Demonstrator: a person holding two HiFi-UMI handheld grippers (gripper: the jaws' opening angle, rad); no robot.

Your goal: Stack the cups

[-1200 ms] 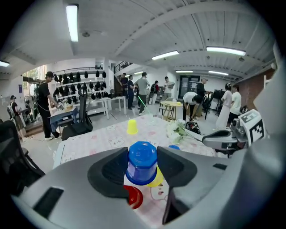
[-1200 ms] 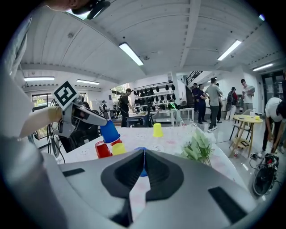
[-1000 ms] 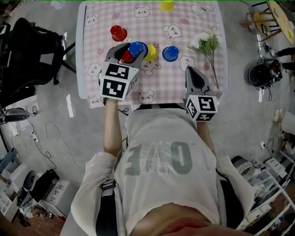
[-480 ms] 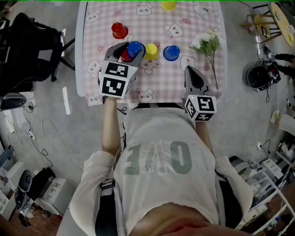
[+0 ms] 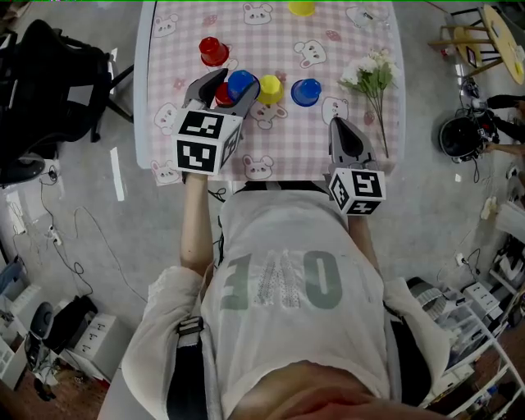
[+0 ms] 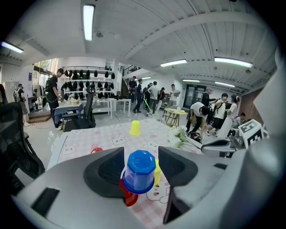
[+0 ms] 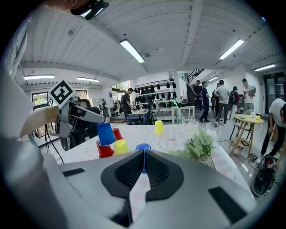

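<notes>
My left gripper (image 5: 232, 82) is shut on an upside-down blue cup (image 6: 140, 172), which hangs tilted just above an upside-down red cup (image 6: 129, 197) on the pink checked table (image 5: 279, 156). The right gripper view shows that blue cup (image 7: 106, 133) raised over the red cup (image 7: 105, 150). A yellow cup (image 5: 270, 89) stands beside them, then a second blue cup (image 5: 305, 92). Another red cup (image 5: 212, 50) and a far yellow cup (image 5: 300, 7) stand further back. My right gripper (image 5: 343, 125) is shut and empty near the table's front edge.
A bunch of white flowers (image 5: 369, 78) lies at the table's right side, just beyond my right gripper. A clear glass (image 7: 187, 121) stands at the far end. A black chair (image 5: 49, 90) is left of the table. Several people stand in the room behind.
The left gripper has rolled slightly and shifted a little with the blue cup still in it. The right gripper has stayed where it was.
</notes>
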